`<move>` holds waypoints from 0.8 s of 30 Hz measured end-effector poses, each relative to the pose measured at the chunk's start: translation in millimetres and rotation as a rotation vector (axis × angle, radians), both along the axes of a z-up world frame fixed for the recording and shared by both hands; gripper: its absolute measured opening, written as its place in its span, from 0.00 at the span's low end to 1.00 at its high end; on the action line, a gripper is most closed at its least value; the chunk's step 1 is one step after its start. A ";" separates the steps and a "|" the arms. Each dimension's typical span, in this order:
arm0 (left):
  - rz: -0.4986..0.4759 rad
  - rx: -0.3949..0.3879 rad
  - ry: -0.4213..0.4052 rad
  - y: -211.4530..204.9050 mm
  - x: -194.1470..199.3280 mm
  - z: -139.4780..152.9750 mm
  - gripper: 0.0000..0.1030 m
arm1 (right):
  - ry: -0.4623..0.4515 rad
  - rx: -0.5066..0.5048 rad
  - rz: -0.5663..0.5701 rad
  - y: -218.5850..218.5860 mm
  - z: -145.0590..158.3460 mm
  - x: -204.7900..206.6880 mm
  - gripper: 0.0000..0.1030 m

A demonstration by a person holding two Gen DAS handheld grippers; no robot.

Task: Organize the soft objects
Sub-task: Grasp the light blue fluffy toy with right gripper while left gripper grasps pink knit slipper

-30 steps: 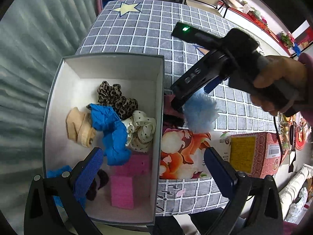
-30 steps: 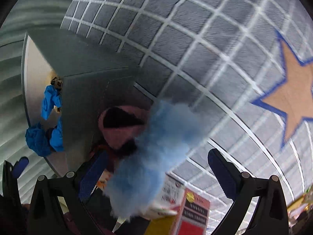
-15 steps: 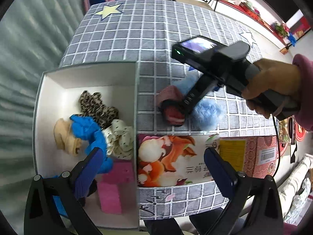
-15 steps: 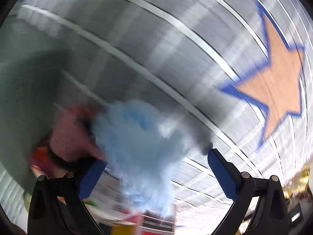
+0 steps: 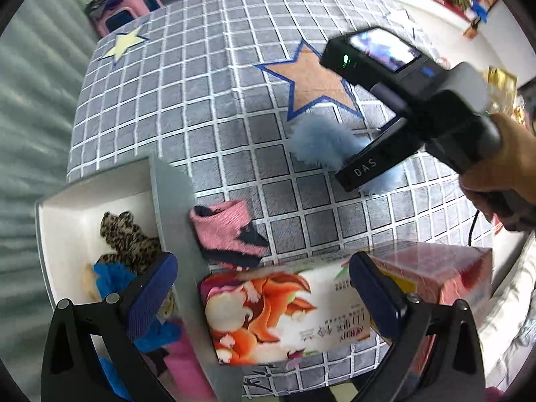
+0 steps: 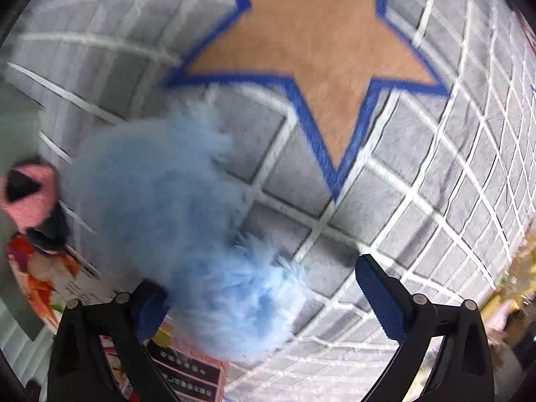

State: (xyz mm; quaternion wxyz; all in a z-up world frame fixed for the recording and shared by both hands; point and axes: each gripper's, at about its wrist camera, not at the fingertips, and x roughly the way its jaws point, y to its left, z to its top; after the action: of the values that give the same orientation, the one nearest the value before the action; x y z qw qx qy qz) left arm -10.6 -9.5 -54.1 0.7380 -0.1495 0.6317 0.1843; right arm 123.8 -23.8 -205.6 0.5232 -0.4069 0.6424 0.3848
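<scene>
While both grippers point down at the checked tablecloth (image 5: 201,107), soft stuff is split between box and cloth. Far left: white box (image 5: 67,221) holding a leopard-print scrunchie (image 5: 127,238), a blue fabric piece (image 5: 110,278) and a pink block (image 5: 184,361) nearest the camera. Left gripper (image 5: 264,298) hangs over the box's right wall and the printed tissue pack (image 5: 284,311); jaws wide apart, nothing between the pads. Pink sock with dark trim (image 5: 227,231) lies on the cloth just right of the box wall, touching the pack's far edge. Right of the pack: a pink carton (image 5: 435,268). Further right and farther off, the light blue fluffy item (image 6: 174,207) sits on the cloth just near of the tan star (image 6: 311,47). Right gripper (image 6: 268,298) straddles it, held by a hand (image 5: 502,160): jaws closing, fluff between them, left pad buried in fluff, right pad clear of it, so not clamped.
</scene>
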 end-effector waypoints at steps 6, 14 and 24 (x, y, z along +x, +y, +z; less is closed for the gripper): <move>-0.091 0.088 0.139 -7.7 28.3 -25.6 1.00 | -0.007 0.160 0.030 -9.9 23.5 -14.7 0.32; -0.430 0.147 0.339 -13.4 60.5 -64.6 1.00 | 0.139 0.278 -0.170 -67.0 41.8 26.8 0.32; -0.751 0.155 0.610 -24.7 69.3 -118.0 0.93 | 0.257 0.385 -0.352 -84.0 61.0 69.4 0.32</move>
State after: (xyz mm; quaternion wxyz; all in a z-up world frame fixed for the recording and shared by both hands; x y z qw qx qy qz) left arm 58.7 -34.2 -172.1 0.5437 0.2049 0.8138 -0.0129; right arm 193.2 -107.8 -144.6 0.5638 -0.1302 0.6793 0.4514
